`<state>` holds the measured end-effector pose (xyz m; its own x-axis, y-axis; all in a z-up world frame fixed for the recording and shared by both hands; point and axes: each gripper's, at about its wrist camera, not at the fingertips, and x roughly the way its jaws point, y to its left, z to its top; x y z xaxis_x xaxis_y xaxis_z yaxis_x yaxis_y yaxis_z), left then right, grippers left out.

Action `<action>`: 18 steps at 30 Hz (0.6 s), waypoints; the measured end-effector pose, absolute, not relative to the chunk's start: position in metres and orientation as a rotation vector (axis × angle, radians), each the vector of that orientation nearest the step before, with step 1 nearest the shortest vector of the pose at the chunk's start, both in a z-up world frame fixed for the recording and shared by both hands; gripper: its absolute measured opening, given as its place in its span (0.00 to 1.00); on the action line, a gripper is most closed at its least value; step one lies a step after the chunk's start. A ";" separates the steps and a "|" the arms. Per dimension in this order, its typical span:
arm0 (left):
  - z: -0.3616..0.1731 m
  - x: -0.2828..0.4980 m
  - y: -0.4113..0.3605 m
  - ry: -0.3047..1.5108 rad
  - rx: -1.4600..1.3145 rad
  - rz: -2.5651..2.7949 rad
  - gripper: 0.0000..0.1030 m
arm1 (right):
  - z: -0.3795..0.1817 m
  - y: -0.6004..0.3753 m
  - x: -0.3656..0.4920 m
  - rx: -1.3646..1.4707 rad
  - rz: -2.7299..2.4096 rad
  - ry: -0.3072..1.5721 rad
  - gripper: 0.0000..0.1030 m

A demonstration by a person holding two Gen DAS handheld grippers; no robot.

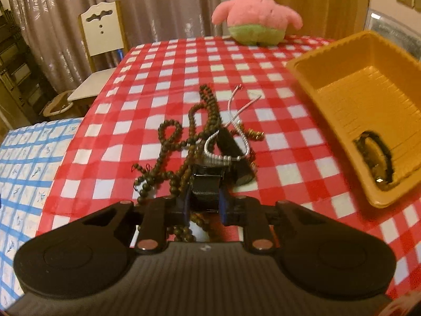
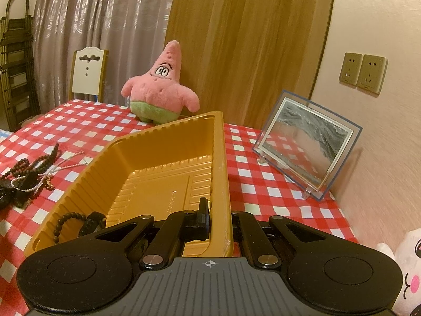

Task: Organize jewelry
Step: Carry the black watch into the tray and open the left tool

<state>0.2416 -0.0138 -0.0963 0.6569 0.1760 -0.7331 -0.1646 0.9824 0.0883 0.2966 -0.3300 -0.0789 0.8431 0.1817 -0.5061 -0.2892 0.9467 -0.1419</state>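
Observation:
A tangle of jewelry lies on the red-checked tablecloth point(image 1: 276, 142): a long brown bead necklace point(image 1: 171, 142), a silver bead chain point(image 1: 231, 121) and a black band point(image 1: 205, 184). My left gripper point(image 1: 205, 205) is closed around the black band, its pads pressing on both sides, with the silver chain draped over the band. The pile point(image 2: 31, 171) also shows at the left of the right wrist view. My right gripper point(image 2: 217, 220) is shut on the right wall of the yellow tray point(image 2: 158, 173), which also shows in the left wrist view point(image 1: 368, 100). Inside it lie a brown bead bracelet point(image 2: 68, 223) and a dark bracelet point(image 1: 376, 155).
A pink star plush point(image 2: 158, 92) stands at the table's far edge. A framed sand picture point(image 2: 307, 147) leans by the wall on the right. A white plush point(image 2: 405, 271) sits near right. A white chair point(image 1: 101, 29) and a blue-checked cloth point(image 1: 23, 171) are left of the table.

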 end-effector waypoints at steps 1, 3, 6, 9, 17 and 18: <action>-0.091 0.240 -0.012 0.826 0.003 0.185 0.18 | -0.079 -0.330 0.297 -0.217 0.250 0.511 0.03; -0.080 0.239 -0.006 0.819 -0.037 0.173 0.18 | -0.079 -0.330 0.297 -0.216 0.251 0.511 0.03; -0.065 0.235 0.003 0.814 -0.098 0.155 0.18 | -0.079 -0.330 0.297 -0.216 0.251 0.512 0.03; -0.052 0.230 0.008 0.792 -0.131 0.141 0.18 | -0.078 -0.329 0.297 -0.215 0.251 0.513 0.03; -0.026 0.230 -0.007 0.746 -0.175 0.061 0.18 | -0.078 -0.329 0.297 -0.212 0.251 0.514 0.03; -0.024 0.231 -0.011 0.743 -0.183 0.046 0.18 | -0.078 -0.329 0.297 -0.214 0.252 0.513 0.03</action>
<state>0.2312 -0.0110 -0.0241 0.7365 -0.0231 -0.6760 -0.1063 0.9830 -0.1495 0.2972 -0.3288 -0.0781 0.8416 0.1831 -0.5082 -0.2894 0.9472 -0.1380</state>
